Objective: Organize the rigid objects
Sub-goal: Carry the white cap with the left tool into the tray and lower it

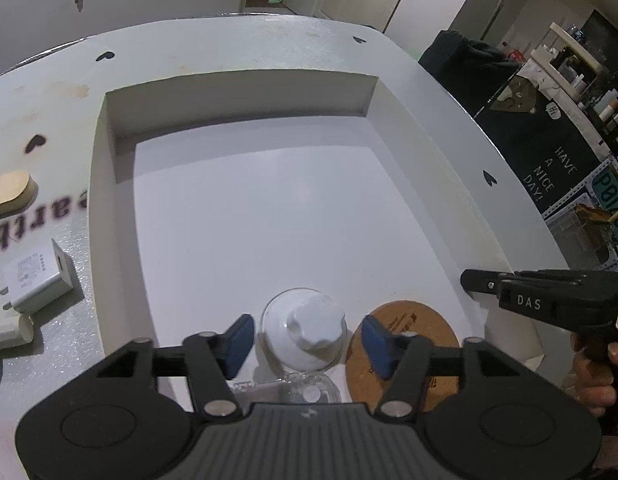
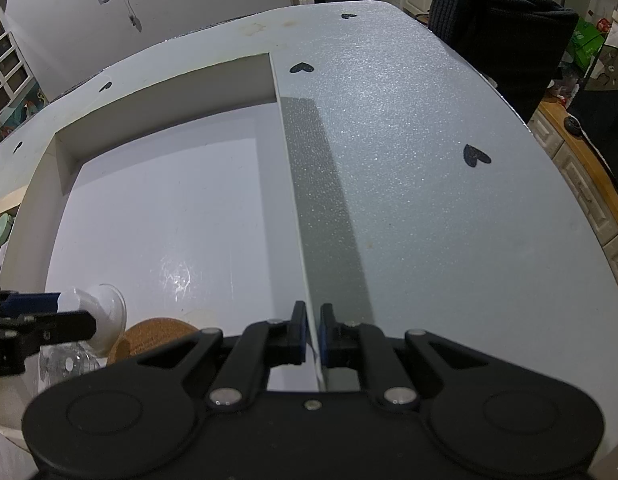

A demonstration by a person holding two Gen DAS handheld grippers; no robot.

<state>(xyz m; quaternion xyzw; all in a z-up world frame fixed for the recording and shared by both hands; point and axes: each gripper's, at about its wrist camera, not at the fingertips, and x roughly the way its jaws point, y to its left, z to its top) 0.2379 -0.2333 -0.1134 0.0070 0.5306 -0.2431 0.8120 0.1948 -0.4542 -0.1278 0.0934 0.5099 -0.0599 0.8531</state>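
On the worktop's (image 1: 237, 40) left edge: a white charger (image 1: 37, 276) and a wooden block (image 1: 9, 192), outside the tray (image 1: 109, 208). Near the tray's front edge, left gripper (image 1: 305, 338) with fingers apart, flanking but clear of the clear dome with white knob (image 1: 309, 328); a cork coaster (image 1: 413, 320) just beside it. Best lifted straight up, without nudging the dome. At the tray's right wall (image 2: 297, 216), right gripper (image 2: 313, 334) clamped on that wall, steadying the tray.
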